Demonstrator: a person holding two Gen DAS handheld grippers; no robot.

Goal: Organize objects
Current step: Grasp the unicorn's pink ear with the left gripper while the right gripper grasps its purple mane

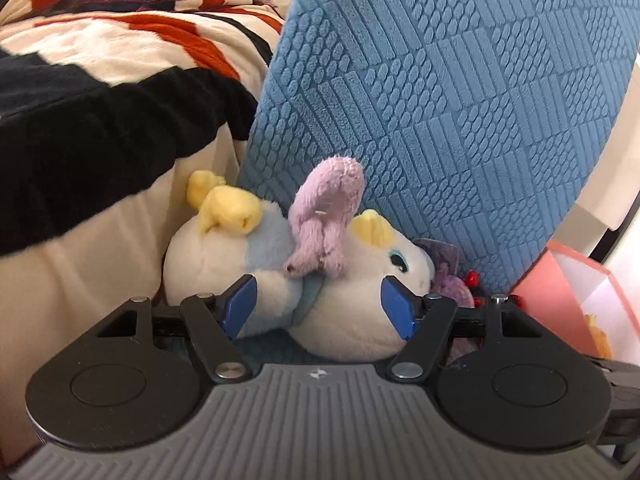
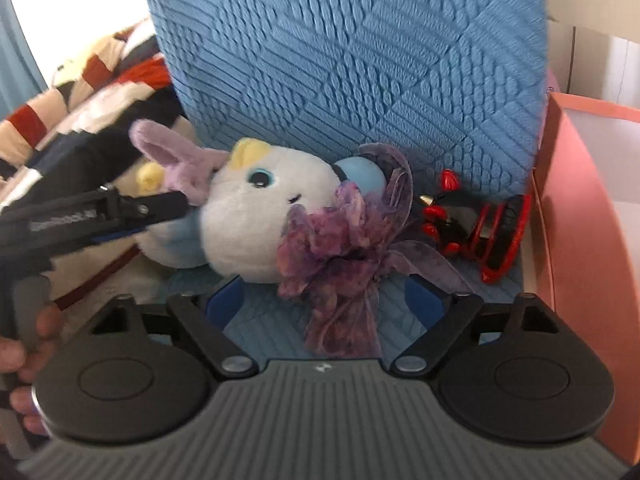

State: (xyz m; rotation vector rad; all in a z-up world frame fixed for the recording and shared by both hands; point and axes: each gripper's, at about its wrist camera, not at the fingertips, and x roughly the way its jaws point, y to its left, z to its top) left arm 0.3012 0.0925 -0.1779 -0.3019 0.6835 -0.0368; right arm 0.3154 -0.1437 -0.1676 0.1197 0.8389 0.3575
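A white plush toy (image 1: 224, 256) with yellow feet and a pink ear lies on its side on the blue chair seat (image 2: 256, 312). My left gripper (image 1: 320, 292) straddles its neck. The blue pads (image 1: 240, 304) rest against the fur on both sides, and I see no squeeze. The right wrist view shows the plush's head (image 2: 248, 220) with the left gripper's fingers (image 2: 168, 202) reaching it from the left. My right gripper (image 2: 322, 300) stands open around a purple fabric flower (image 2: 340, 248) lying against the plush's face. Its pads are clear of the fabric.
A red and black hair clip (image 2: 492, 232) lies on the seat to the right of the flower. A pink open box (image 2: 580, 208) stands right of the chair. The blue chair back (image 1: 440, 100) rises close behind. A striped blanket (image 1: 100, 80) covers the bed at left.
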